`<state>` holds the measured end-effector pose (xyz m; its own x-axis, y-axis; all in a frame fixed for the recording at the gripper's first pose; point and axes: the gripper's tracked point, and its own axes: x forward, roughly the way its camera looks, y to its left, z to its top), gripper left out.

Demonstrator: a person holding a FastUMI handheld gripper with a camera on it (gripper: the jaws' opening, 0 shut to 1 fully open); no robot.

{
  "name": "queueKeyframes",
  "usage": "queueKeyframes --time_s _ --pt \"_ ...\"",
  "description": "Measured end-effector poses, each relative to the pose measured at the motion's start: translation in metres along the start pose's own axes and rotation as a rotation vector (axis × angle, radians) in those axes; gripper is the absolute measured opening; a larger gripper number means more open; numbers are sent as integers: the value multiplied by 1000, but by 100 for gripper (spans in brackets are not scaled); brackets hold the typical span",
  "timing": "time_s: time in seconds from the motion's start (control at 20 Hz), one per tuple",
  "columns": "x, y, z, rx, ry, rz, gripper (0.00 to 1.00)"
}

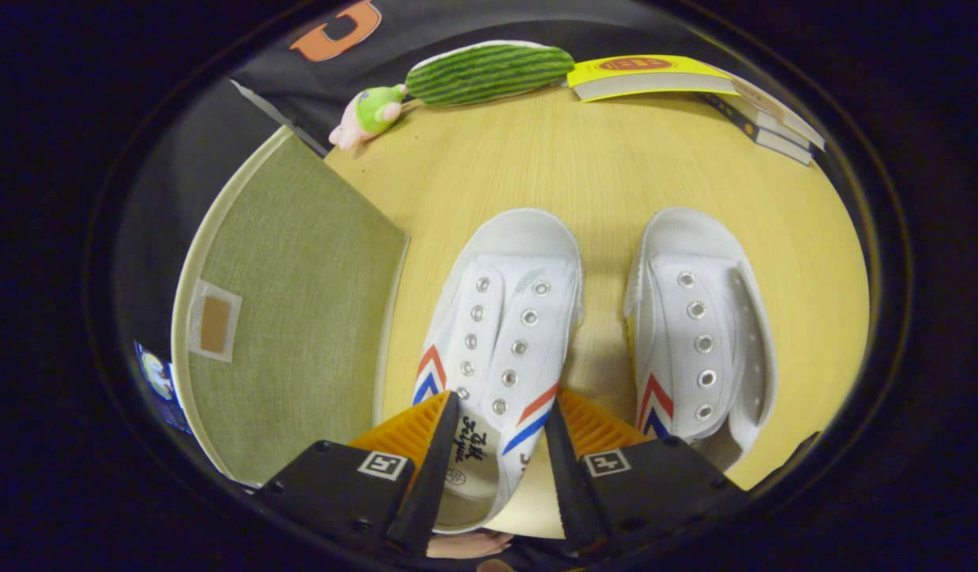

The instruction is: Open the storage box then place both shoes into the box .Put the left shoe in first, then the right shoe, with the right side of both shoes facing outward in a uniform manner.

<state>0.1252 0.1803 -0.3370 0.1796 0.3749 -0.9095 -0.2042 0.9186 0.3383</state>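
Two white canvas shoes with red and blue chevron stripes and no laces lie side by side on the wooden table, toes pointing away from me. My gripper is open and straddles the heel end of the nearer shoe. That shoe's insole shows between the fingers, and a strip of table shows between its right wall and the right finger. The other shoe lies beyond the right finger. Left of the fingers stands the green fabric storage box, its cream-rimmed flat panel with a small tan patch facing me.
At the table's far edge lie a green striped plush, a small green and pink toy, a yellow book and a stack of books. Bare table lies between these and the shoes' toes. A person's fingertip shows below the fingers.
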Motion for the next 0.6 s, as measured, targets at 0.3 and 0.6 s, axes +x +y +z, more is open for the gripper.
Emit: queueKeyframes --time_s 0.3,0.6 --pt "-5 -4 -1 67 -4 -10 23" --pt "-14 4 2 279 -29 106 6"
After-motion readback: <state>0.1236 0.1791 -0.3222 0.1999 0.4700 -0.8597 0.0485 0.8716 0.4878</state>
